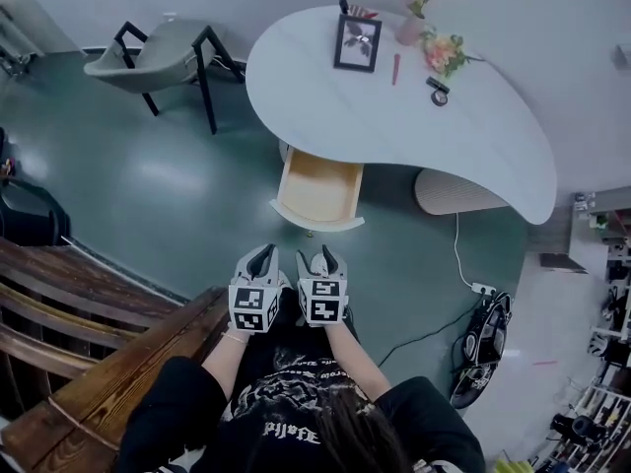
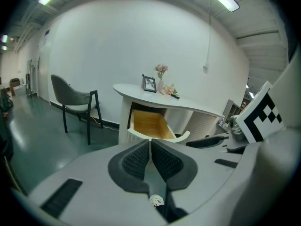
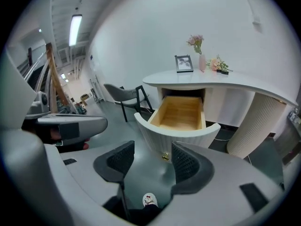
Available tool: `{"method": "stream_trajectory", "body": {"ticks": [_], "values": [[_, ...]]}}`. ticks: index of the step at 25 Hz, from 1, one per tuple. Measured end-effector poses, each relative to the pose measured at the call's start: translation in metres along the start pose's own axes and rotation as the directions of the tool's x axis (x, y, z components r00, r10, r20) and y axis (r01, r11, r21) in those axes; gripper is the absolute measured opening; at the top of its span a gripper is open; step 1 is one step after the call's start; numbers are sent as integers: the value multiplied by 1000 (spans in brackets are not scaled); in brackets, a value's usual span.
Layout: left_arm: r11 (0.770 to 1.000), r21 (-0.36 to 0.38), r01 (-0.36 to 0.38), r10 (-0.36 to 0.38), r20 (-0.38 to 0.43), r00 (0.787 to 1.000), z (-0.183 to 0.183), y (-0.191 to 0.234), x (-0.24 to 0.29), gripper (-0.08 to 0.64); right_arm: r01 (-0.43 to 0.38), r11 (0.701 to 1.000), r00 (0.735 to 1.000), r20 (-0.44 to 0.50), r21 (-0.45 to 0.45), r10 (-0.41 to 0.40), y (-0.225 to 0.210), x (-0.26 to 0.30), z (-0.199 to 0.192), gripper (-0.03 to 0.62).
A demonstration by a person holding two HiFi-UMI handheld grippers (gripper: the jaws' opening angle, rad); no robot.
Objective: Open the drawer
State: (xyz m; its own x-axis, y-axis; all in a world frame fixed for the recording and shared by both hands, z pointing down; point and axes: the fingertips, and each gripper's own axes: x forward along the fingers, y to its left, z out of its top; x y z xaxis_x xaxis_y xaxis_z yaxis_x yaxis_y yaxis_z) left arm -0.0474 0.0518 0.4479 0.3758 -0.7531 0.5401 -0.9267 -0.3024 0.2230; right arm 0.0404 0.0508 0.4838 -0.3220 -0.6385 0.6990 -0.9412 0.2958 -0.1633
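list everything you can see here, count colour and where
desk: 1, white, curved, by the wall
drawer: 1, white front, wood inside, open under the desk
knob: 1, brass, on the drawer front
picture frame: 1, black, on the desk
vase: 1, pale pink, holds pink flowers, beside the frame
chair: 1, grey, black legs, left of the desk
left claw: 1, grey, shut, empty
right claw: 1, grey, open, empty, facing the drawer
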Motion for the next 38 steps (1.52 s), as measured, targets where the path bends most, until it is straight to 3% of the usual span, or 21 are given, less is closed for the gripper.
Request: {"method": "stream_trajectory", "body": {"ticks": [17,38], "values": [[998,43,36,-40,108,993,60,-11,-14,32,42,997,989,147,-61,-32,-9,-38,66,256],[993,99,69,-91,238,967,110,-28,-40,32,77,992,952,304,-104,-42,-15,-77,106,256]]}}
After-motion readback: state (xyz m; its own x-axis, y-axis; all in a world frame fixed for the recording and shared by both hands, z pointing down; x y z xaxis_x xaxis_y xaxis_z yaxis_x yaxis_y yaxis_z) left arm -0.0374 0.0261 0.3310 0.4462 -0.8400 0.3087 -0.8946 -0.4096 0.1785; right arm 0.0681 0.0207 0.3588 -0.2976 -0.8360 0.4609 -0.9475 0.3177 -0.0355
